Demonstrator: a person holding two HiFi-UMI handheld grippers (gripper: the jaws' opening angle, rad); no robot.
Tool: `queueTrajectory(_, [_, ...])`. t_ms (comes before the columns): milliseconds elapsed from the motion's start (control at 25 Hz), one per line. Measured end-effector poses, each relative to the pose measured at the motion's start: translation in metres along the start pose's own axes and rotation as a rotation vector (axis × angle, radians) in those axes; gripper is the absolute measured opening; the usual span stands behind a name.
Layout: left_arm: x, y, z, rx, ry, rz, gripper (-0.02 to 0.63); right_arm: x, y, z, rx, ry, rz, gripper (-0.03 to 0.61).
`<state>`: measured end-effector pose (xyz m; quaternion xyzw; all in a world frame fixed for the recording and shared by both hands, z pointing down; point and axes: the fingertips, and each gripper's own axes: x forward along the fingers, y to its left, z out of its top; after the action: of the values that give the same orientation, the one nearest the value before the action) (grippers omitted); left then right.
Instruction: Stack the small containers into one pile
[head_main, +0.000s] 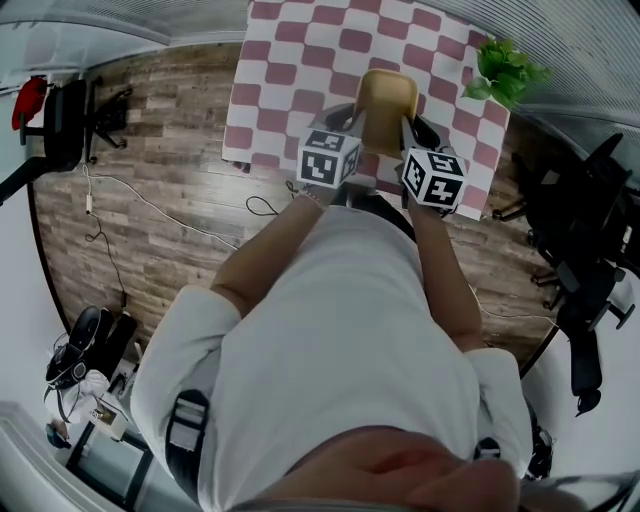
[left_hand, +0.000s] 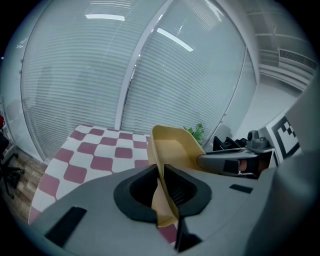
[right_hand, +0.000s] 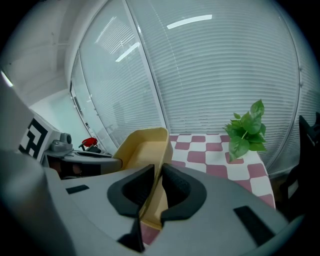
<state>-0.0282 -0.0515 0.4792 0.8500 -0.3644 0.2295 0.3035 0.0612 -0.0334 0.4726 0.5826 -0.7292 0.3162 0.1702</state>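
Note:
A tan yellow small container (head_main: 387, 100) is held above the red-and-white checked table (head_main: 290, 60), in front of the person's chest. My left gripper (head_main: 356, 126) is shut on its left wall and my right gripper (head_main: 409, 131) is shut on its right wall. In the left gripper view the container (left_hand: 172, 145) has its wall pinched between the black pads, with the left gripper (left_hand: 163, 186) closed tight on it. The right gripper view shows the container (right_hand: 142, 147) in the same way, its wall clamped by the right gripper (right_hand: 157, 187). No other container is in view.
A green potted plant (head_main: 505, 68) stands at the table's far right corner. Black office chairs (head_main: 585, 260) crowd the right side of the room. Cables (head_main: 150, 205) lie on the wooden floor at the left, near another chair (head_main: 60, 125). Glass walls with blinds (right_hand: 225, 65) stand behind the table.

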Motion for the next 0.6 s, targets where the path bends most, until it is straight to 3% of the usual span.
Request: queueTrajectory(600, [0.045, 0.012, -0.066, -0.003, 0.147, 0.027, 0.061, 0.035, -0.024, -0.06, -0.008, 0.141, 0.016, 0.067])
